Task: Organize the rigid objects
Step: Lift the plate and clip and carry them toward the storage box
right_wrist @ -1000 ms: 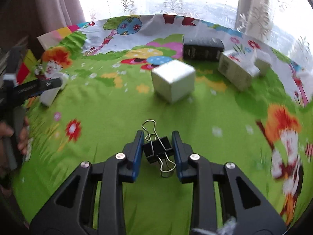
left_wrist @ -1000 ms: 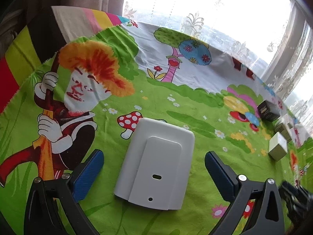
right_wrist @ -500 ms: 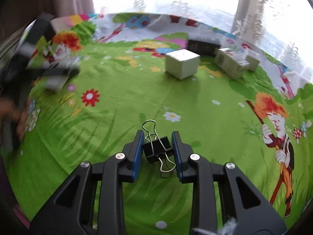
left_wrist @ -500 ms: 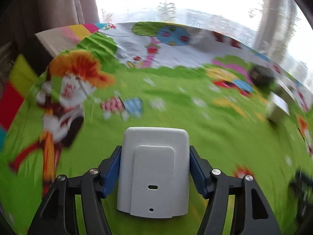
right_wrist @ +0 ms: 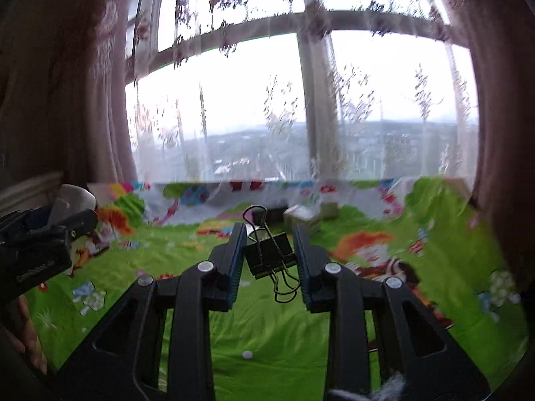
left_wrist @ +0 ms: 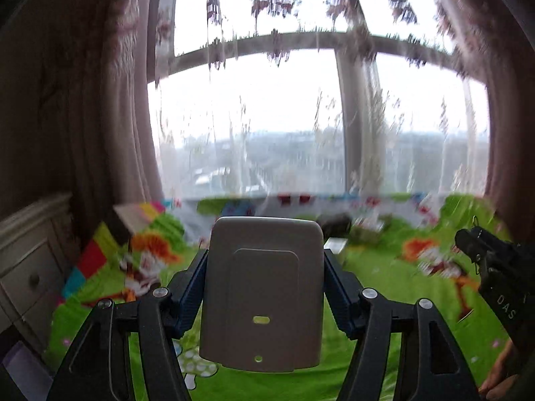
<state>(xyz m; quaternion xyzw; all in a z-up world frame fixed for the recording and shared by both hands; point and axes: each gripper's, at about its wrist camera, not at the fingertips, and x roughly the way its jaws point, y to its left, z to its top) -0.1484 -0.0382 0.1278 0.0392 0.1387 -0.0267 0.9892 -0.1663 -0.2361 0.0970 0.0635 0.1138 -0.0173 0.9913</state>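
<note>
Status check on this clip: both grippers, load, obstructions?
Left gripper shut on flat white plastic device, lifted. Right gripper shut on black metal binder clip, lifted. Nothing blocking ahead.

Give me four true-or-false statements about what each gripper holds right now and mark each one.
1. The left gripper is clamped on a white plastic device. True.
2. The right gripper jaws are empty. False: they grip a black binder clip.
3. The white device rests flat on the green cartoon cloth. False: it is lifted off it, facing the window.
4. Small boxes sit at the cloth's far side. True.
</note>
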